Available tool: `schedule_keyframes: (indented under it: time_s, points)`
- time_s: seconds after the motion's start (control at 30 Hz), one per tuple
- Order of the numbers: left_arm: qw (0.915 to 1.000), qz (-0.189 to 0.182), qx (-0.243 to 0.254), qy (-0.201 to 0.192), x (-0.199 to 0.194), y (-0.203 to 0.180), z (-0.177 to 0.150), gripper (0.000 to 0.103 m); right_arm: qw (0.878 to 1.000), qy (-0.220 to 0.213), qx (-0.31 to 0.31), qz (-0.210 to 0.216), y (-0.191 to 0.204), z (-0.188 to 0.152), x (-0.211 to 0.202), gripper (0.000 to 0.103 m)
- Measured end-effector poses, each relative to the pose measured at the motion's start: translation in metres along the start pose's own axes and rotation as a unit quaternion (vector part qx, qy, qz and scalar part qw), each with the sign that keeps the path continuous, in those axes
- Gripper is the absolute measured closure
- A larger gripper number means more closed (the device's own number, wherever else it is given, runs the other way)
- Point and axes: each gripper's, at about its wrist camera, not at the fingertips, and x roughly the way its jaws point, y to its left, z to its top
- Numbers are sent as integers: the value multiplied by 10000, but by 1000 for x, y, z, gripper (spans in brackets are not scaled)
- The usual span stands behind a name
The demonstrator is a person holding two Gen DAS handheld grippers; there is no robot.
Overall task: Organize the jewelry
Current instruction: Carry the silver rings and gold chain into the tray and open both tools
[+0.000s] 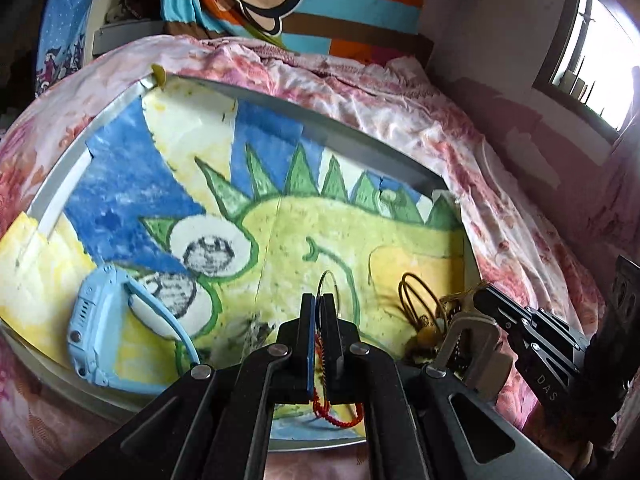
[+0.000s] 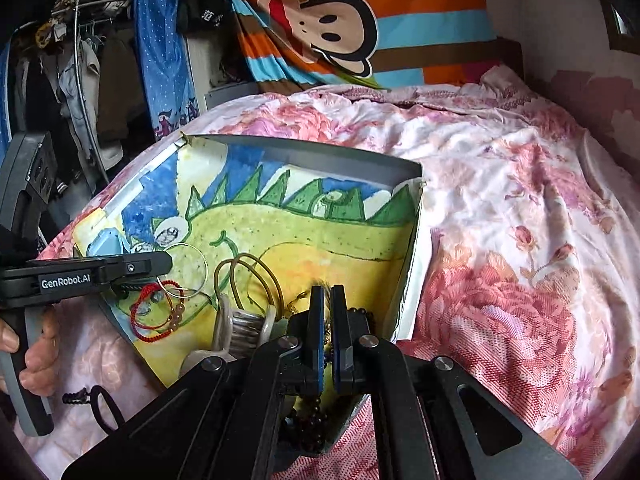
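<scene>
The left gripper [image 1: 319, 312] had its jaws clenched on a red braided cord bracelet [image 1: 338, 416] over the shallow grey tray [image 2: 344, 156] on the floral bed [image 2: 520, 208]; the right gripper's [image 2: 327, 312] jaws gripped a dark beaded strand [image 2: 310, 420] at the tray's near corner.

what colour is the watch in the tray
Light blue watch, clearest in the left wrist view.

Black linkage gripper [image 1: 319, 306], blue-padded jaws, silver rivets, GenRobot.AI lettering
</scene>
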Motion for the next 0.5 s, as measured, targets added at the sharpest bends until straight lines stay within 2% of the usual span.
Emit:
schedule_keyframes:
  time_s: [0.07,0.1,0.2,0.27,0.37,0.43,0.47,0.5]
  points:
    - [10000,20,-47,27,-1,1,-1,100,10000,35,-6,-22,0,0,-1,98]
    - [10000,20,-61,45,-1,1,0,100,10000,40,-10,-46,0,1,-2,91]
    - [9998,24,-147,108,-4,3,3,99,9997,-56,40,-218,-3,3,-9,57]
    - [9996,21,-248,109,-9,5,5,97,9996,-129,103,-243,-6,7,-16,53]
    - [9995,30,-322,39,-20,5,8,82,9990,-229,106,-356,-7,14,-29,49]
    - [9995,28,-290,-79,-33,3,10,78,9984,-367,96,-418,-7,19,-42,39]
    - [9996,35,-269,-110,-37,2,10,76,9982,-422,102,-426,-6,21,-48,37]
    - [9996,38,-248,-144,-44,0,11,71,9979,-471,108,-424,-5,23,-54,32]
